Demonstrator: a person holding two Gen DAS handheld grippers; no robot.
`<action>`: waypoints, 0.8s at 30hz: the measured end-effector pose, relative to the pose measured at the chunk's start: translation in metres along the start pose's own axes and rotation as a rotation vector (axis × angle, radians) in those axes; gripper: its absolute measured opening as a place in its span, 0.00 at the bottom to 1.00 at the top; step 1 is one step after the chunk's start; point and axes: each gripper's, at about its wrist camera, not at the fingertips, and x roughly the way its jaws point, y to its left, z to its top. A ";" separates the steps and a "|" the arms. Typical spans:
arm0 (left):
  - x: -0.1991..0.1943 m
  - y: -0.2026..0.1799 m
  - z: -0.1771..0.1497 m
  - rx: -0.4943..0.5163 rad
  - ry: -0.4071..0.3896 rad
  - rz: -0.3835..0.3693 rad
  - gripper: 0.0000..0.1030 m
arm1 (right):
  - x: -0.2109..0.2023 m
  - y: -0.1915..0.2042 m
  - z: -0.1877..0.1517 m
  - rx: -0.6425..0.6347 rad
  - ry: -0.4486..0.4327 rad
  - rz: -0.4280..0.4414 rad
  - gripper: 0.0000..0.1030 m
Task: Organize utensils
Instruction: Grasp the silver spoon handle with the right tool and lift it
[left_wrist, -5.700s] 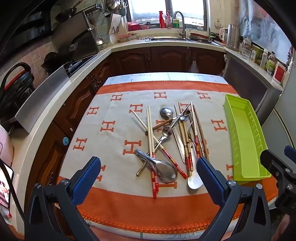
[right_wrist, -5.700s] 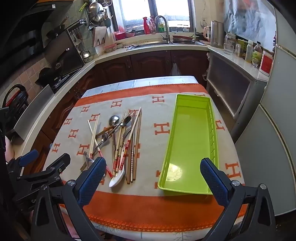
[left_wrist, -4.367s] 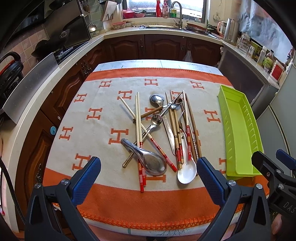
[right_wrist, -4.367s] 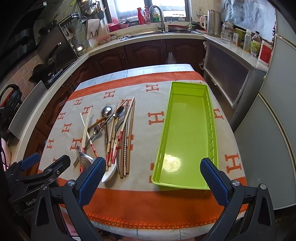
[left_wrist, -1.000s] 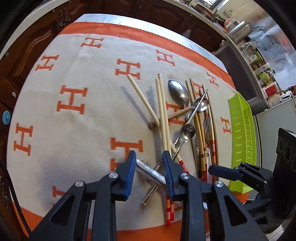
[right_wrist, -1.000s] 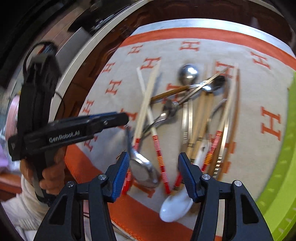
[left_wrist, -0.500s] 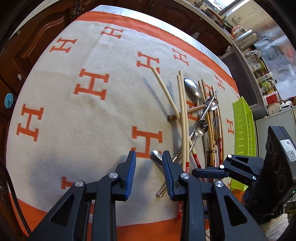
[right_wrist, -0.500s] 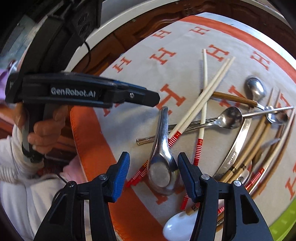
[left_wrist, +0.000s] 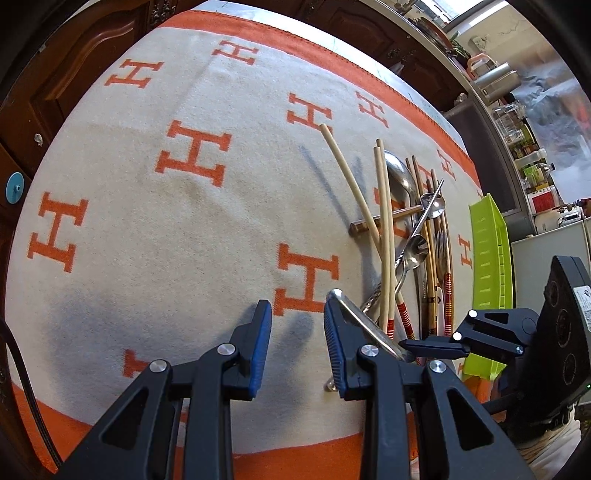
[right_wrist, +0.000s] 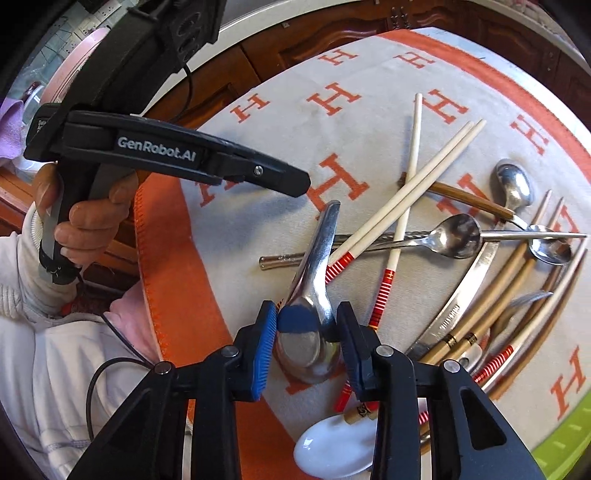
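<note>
Left wrist view: left gripper (left_wrist: 297, 334) hovered low over the cream blanket with orange H pattern (left_wrist: 147, 221), near its front edge; fingers apart, nothing between them, only bare cloth in the gap. The handle tip of the short steel soup spoon (left_wrist: 354, 314) lay just outside the right finger, touching or nearly touching it; could not tell which. The spoon's bowl was hidden behind that finger and the right gripper (left_wrist: 424, 349), which reached in from the right edge. The lime-green plastic tray (left_wrist: 487, 266) sat at the blanket's right edge, well apart from the spoon, with the pile of chopsticks (left_wrist: 384, 221) and spoons between. Right wrist view: right gripper (right_wrist: 306, 336) straddled the soup spoon's (right_wrist: 314, 280) bowl, jaws closing. The bowl sat between the pads, which looked at or very near its sides; firm contact not clear. The spoon's long axis ran away from the fingers toward the blanket's middle, handle lying over a twisted metal chopstick (right_wrist: 280, 261) and a pair of cream chopsticks with red banded ends (right_wrist: 399, 210). The right hand was plainly nearer the bowl; the left gripper (right_wrist: 295, 182) hung above the handle tip, its finger gap not visible here. White ceramic spoon (right_wrist: 332, 452) partly cut off behind the right finger.
</note>
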 end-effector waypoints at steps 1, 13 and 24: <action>0.000 -0.001 0.000 0.002 -0.001 0.000 0.27 | -0.005 0.001 -0.003 0.005 -0.012 -0.003 0.31; -0.001 -0.011 -0.007 0.016 0.002 0.006 0.27 | -0.016 0.028 -0.014 -0.021 -0.038 0.002 0.06; -0.007 -0.017 -0.013 0.029 -0.007 0.015 0.27 | -0.030 0.027 -0.017 0.067 -0.127 -0.002 0.04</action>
